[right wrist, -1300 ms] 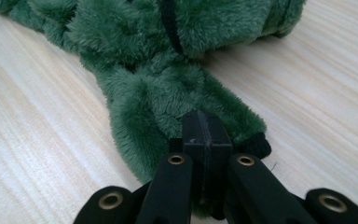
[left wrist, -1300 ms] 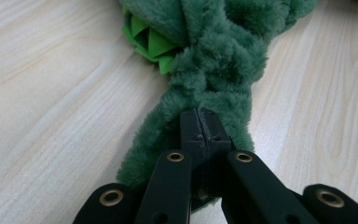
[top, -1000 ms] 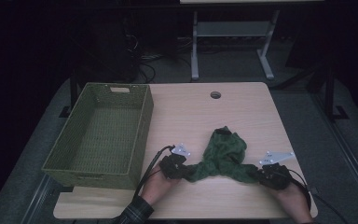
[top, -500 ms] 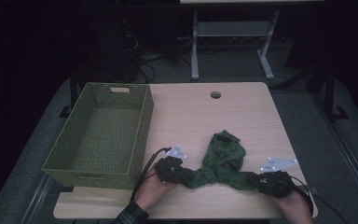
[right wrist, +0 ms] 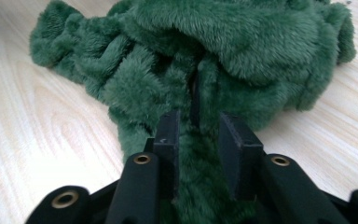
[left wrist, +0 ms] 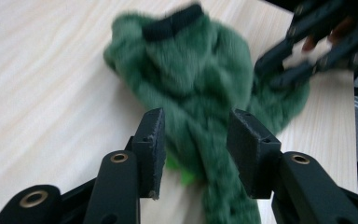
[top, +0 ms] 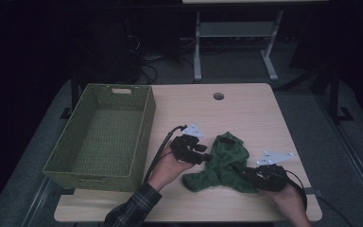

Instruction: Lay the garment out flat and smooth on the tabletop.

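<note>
**Both grippers letting go of the fuzzy green cloth**

The left gripper has its jaws standing apart, and they've just been opening. In the left gripper view a strip of the green cloth runs between the two pads, but there's a visible gap on each side, so nothing is pinched. The right gripper has also just been opening. In its own view the jaws sit a bit apart with plush fabric lying between them, not squeezed as far as I can see.

The high view gives the layout: the cloth is a crumpled heap on the wooden table, near its front edge, between the two grippers, one at each end. The woven green basket sits off to the left, well apart from the cloth.

The left gripper view also picks up a black band at the far end of the cloth. No readable writing or labels anywhere.
</note>
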